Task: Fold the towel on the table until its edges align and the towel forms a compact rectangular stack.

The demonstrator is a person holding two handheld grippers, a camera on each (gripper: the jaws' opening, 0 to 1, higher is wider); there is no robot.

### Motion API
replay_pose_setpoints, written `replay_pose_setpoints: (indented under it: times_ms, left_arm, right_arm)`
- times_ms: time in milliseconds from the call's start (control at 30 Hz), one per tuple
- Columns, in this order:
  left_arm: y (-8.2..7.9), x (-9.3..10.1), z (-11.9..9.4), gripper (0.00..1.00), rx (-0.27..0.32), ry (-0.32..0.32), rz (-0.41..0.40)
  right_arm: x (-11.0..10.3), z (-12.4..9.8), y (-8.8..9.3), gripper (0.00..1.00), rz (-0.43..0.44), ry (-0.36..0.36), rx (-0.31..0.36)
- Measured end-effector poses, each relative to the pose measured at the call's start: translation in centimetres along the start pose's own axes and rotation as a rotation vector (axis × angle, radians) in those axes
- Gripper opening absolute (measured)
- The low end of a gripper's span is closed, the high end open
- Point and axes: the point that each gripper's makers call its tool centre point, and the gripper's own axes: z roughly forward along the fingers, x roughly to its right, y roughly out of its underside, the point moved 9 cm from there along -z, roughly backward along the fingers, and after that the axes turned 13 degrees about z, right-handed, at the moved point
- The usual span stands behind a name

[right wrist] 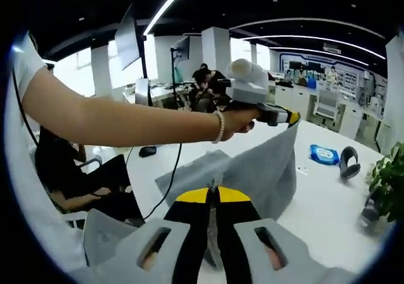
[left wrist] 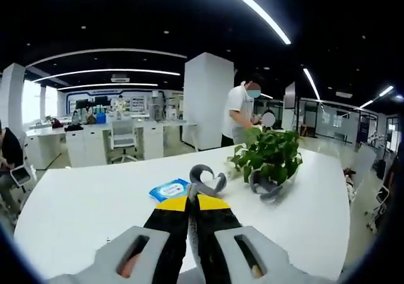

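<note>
Mid-fold, nowhere near done. In the right gripper view the grey towel (right wrist: 252, 170) is lifted off the white worktop (right wrist: 322, 202) — one corner is pinched high by the left tool (right wrist: 291, 118), held out on the person's bare arm (right wrist: 126, 123) with a bead bracelet at the wrist, and another edge runs down into the right tool (right wrist: 212, 199), whose yellow-tipped jaws are clenched together on the cloth. The towel hangs as a slanted sheet between the two tools, its lower part trailing onto the worktop towards the near edge.

In the left gripper view the left tool (left wrist: 189, 203) has its jaws pressed together with a strip of grey towel (left wrist: 194, 224) caught between them, so both tools are grasping the towel.

Done so far, as I judge it: two grip points taken and the cloth raised. Left: lay it over so the edges meet, flatten, then fold again — no aligned edges or compact stack are visible yet.

Other stuff on the worktop: a blue wipes pack (left wrist: 169, 190), a grey curved object (left wrist: 207, 178) just beyond it, and a potted plant (left wrist: 268, 158) to the side. A standing person (left wrist: 242, 113) is beyond the worktop, and a seated person (right wrist: 76, 177) is in dark clothes by the near edge.
</note>
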Motion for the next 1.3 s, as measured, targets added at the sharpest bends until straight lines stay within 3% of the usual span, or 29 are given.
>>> replay_pose_setpoints:
  times_ms: [300,533,767,967,1300]
  left_arm:
    - [1.3,-2.3,-1.7,0.03,0.000,-0.032,-0.006]
    - [3.3,-4.4,-3.4,0.03,-0.014,-0.074,-0.042]
    - [4.8,-6.5,-4.6,0.03,-0.010,-0.102,-0.099]
    - [5.7,-7.7,-5.2,0.03,-0.022,-0.123,-0.088]
    - [9.3,-9.2,-5.4,0.03,-0.060,-0.115,-0.066]
  right_arm:
    - [-1.5,2.8,-0.4,0.00,-0.036,-0.088,-0.018]
    - [-2.4,5.2,0.1,0.00,-0.070,-0.148,-0.047]
    - [-3.5,7.3,-0.1,0.00,-0.111,-0.188,-0.050]
    - [-3.6,8.8,0.0,0.00,-0.101,-0.219,-0.063]
    - [-4.5,12.5,1.5,0.01,-0.145,-0.243,-0.091]
